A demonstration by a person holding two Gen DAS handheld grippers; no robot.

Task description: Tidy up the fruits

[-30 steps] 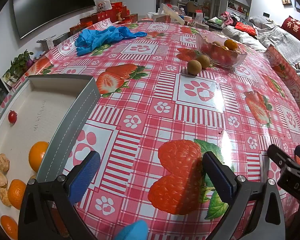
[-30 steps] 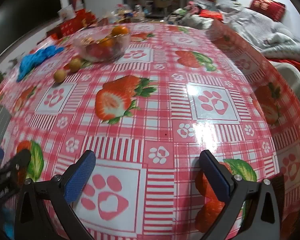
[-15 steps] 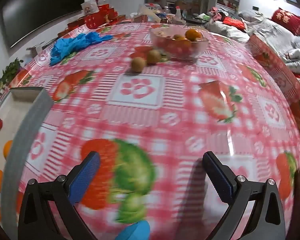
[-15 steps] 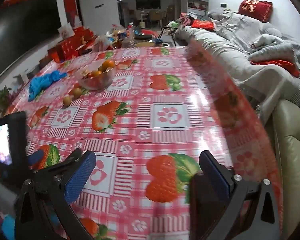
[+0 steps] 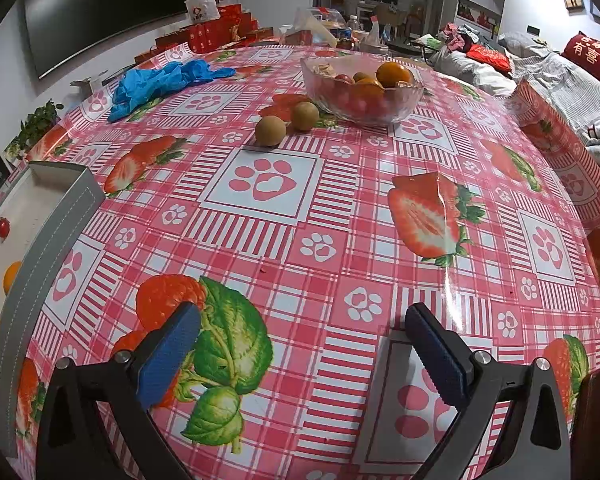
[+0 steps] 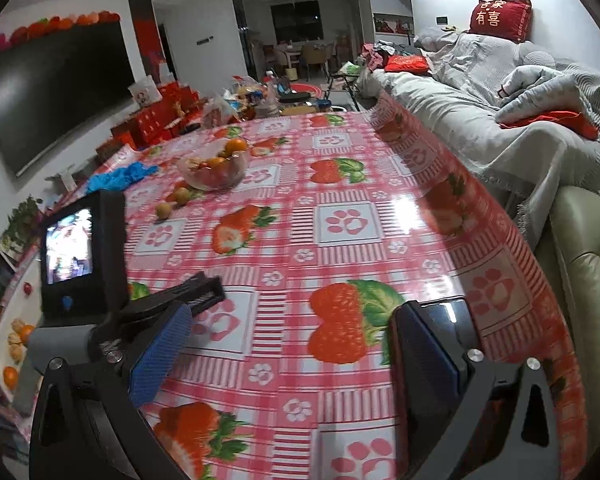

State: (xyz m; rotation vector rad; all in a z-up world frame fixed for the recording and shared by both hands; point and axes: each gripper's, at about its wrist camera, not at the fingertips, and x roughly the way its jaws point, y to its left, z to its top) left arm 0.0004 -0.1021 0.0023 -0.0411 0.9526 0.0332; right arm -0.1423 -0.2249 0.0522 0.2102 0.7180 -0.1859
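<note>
Task partly done, by my reading. The grey-walled, pale-floored tray (image 5: 48,240), well left of the clear faceted glass bowl (image 5: 364,92), holds several glossy oranges (image 5: 11,276), a small red fruit (image 5: 3,227) and knobbly tan pieces. The bowl still contains oranges and red fruit; two matte brown round fruits (image 5: 271,131) lie just left of it on the slick red-check oilcloth. Left gripper (image 5: 302,354) and right gripper (image 6: 288,354): both spread wide, empty.

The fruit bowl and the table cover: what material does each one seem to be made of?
The fruit bowl looks like clear glass, or possibly clear plastic: the fruit shows through its faceted, shiny wall. The table cover seems to be glossy plastic or oilcloth, not woven fabric: lamp glare reflects off its printed surface, and it lies smooth with a stiff fold at the far edge.
</note>
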